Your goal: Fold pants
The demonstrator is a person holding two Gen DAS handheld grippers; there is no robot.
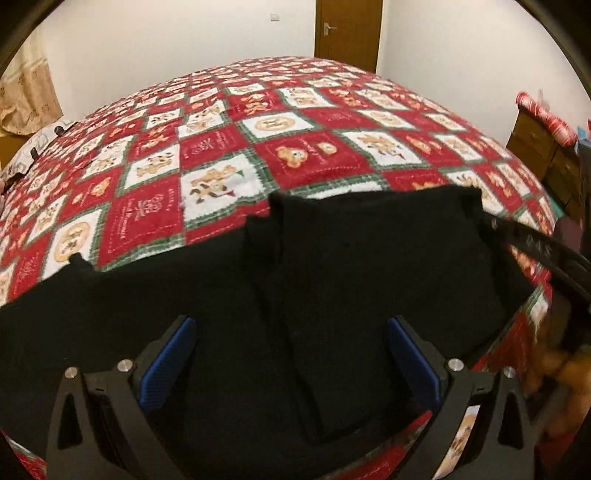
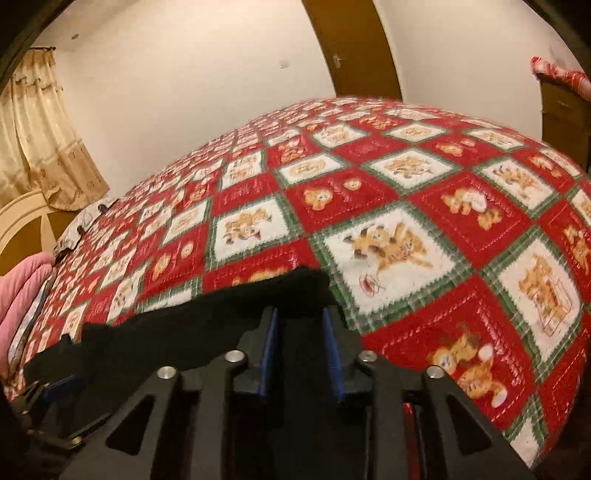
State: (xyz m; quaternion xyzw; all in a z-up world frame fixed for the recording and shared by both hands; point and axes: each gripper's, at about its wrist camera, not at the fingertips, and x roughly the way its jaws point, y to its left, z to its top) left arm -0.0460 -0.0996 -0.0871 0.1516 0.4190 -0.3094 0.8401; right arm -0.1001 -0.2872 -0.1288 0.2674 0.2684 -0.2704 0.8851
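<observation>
Two grippers on the job here, and they're doing different things. Over on the left, the left gripper (image 1: 291, 354) has its blue-padded fingers (image 1: 168, 360) spread wide apart with nothing between them, just hovering low over the black fabric pants (image 1: 332, 295), which are lying on the red, white and green patchwork quilt (image 1: 155, 206) with the little bear prints. From that view the pants already look doubled up, with a narrower layer stacked over a wider one and a squared-off edge at the far end, so I'd guess we're mid-fold and this hand has let go so the cloth can settle flat. The right gripper (image 2: 301, 354) is another story: its blue pads (image 2: 267, 354) are drawn in close with dark cloth running between them, so it looks pinched on an edge of the pants (image 2: 221, 314), at the corner nearest the open quilt (image 2: 461, 229). My read is that it's holding that edge so the layer can be carried over or tugged straight without the stack sliding. You can spot its black arm coming in at the right of the left camera too. Brown wooden door (image 1: 347, 33) and cream curtain (image 2: 40, 129) in the background, not in play.
</observation>
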